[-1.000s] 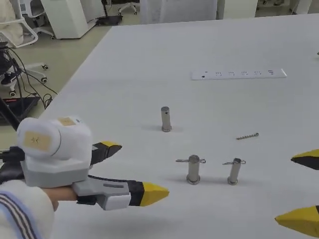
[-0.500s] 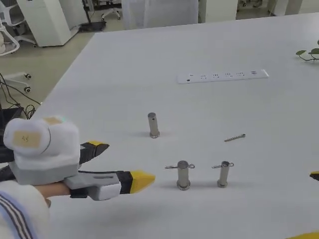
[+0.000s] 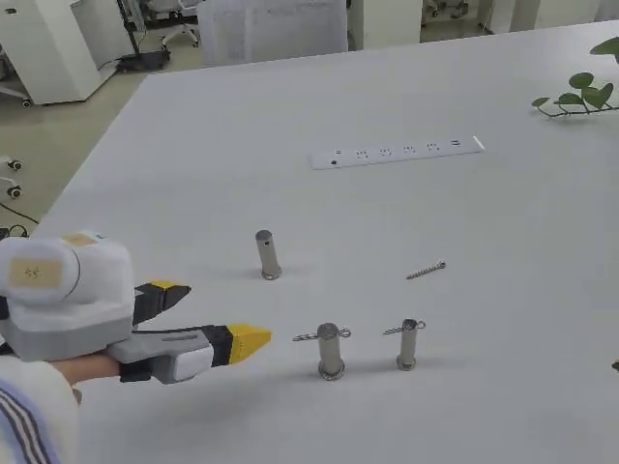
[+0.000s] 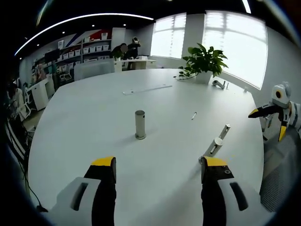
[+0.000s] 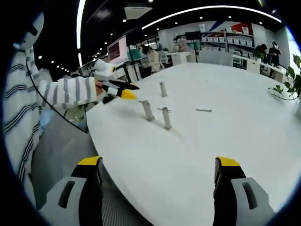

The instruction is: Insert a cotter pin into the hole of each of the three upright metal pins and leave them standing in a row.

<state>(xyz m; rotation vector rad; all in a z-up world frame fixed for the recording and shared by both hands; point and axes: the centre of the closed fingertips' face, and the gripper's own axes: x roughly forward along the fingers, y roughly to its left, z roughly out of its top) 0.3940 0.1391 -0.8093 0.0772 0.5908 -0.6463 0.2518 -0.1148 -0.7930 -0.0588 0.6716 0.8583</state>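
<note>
The left gripper [image 3: 208,312] hovers by the table's [image 3: 484,222] near-left edge, jaws spread and empty; the right gripper [image 5: 158,161] — also spread, holding nothing — hangs at the near edge. Close to that edge stand the first fitted pin [image 3: 330,350] and the second fitted pin [image 3: 407,344], each with a cotter pin through it. The bare pin [image 3: 267,254] stands farther in; the loose cotter pin [image 3: 426,272] lies flat, apart from all three.

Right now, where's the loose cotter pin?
In the head view the loose cotter pin lies flat on the table, right of the bare upright pin and just beyond the right-hand fitted pin.
</note>
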